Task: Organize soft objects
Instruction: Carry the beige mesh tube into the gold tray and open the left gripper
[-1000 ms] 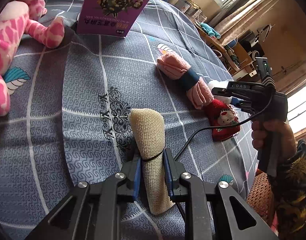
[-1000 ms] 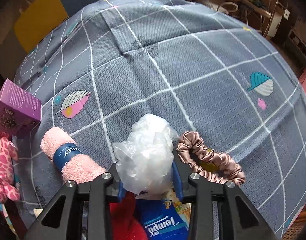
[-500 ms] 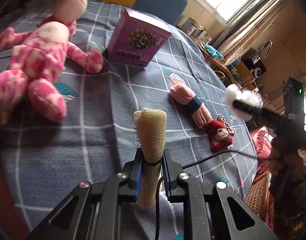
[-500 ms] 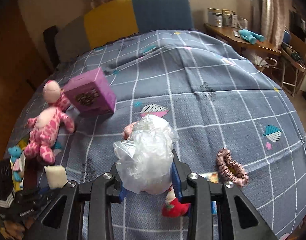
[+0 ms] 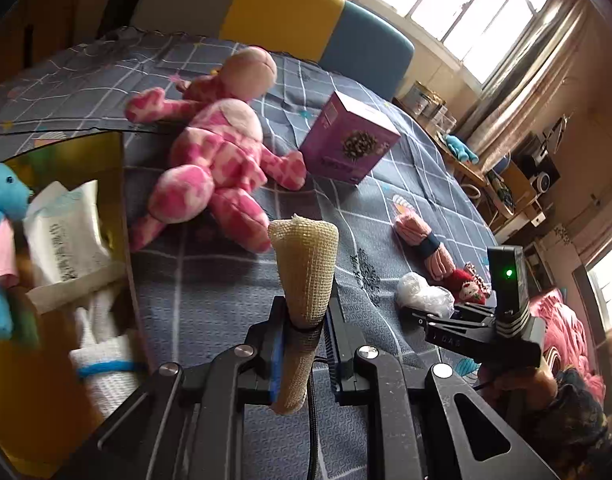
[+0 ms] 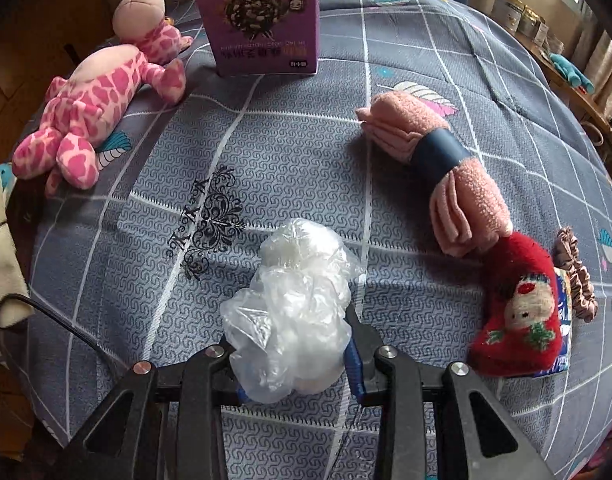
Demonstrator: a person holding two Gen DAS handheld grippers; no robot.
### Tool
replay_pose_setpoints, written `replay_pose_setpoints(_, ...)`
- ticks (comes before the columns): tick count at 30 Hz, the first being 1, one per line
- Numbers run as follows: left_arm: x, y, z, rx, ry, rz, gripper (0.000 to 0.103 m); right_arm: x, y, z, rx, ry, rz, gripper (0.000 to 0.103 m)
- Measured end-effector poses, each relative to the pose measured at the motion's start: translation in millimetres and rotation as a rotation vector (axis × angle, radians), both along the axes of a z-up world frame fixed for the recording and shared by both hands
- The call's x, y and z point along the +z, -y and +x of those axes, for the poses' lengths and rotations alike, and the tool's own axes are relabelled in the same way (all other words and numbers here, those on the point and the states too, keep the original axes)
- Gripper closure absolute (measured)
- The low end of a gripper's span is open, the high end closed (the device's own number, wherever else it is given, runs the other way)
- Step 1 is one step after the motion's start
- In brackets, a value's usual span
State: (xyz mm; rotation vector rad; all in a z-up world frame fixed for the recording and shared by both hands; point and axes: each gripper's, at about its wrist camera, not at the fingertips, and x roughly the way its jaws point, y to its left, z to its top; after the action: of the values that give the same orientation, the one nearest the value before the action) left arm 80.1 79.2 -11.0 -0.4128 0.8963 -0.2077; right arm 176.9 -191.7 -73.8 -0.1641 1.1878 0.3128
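The left gripper (image 5: 302, 344) pinches a beige mesh roll (image 5: 304, 272); only its view shows the box (image 5: 62, 380) holding a blue plush (image 5: 2, 216). The right gripper (image 6: 294, 364) pinches a crumpled plastic bag (image 6: 294, 312); only its view shows the scrunchie (image 6: 575, 276).

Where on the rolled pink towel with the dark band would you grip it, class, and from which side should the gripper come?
Grip the rolled pink towel at its dark band, coming from above with the fingers across the roll. It lies flat on the bedspread, and the band is its tightest, narrowest part. Its far end is freer; the red stocking touches the near end.
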Motion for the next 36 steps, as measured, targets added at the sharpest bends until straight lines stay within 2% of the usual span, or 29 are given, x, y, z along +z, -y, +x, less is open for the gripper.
replay_pose_setpoints(5, 12, -27, -11, 0.049, 0.030, -0.040, 0.085, -1, 10, 1, -0.032, -0.019, 0.053, 0.067)
replay_pose_setpoints(9, 22, -54, -20, 0.100, 0.051, -0.065, 0.085, -2, 14, 1, -0.032, -0.017, 0.053, 0.067)
replay_pose_setpoints(13, 28, -82, -31, 0.154, 0.062, -0.107, 0.085, -1, 5, -3, -0.014, 0.014, 0.011, 0.067)
replay_pose_setpoints(20, 41, -138, -52, 0.298, 0.089, -0.011, 0.085, 2, 3, -12, 0.004, 0.029, -0.007, 0.067)
replay_pose_setpoints(28, 23, -224, -73, 0.507, -0.014, 0.192, 0.085, 1, -4, -11, 0.016, 0.044, -0.040, 0.067)
replay_pose_setpoints(31, 8, -249, -67, 0.529, -0.063, 0.234, 0.085, 1, -6, -11, 0.017, 0.051, -0.049, 0.067)
replay_pose_setpoints(36, -18, -266, -41, 0.500, -0.141, 0.264, 0.085, 1, -9, -16, 0.023, 0.069, -0.068, 0.067)
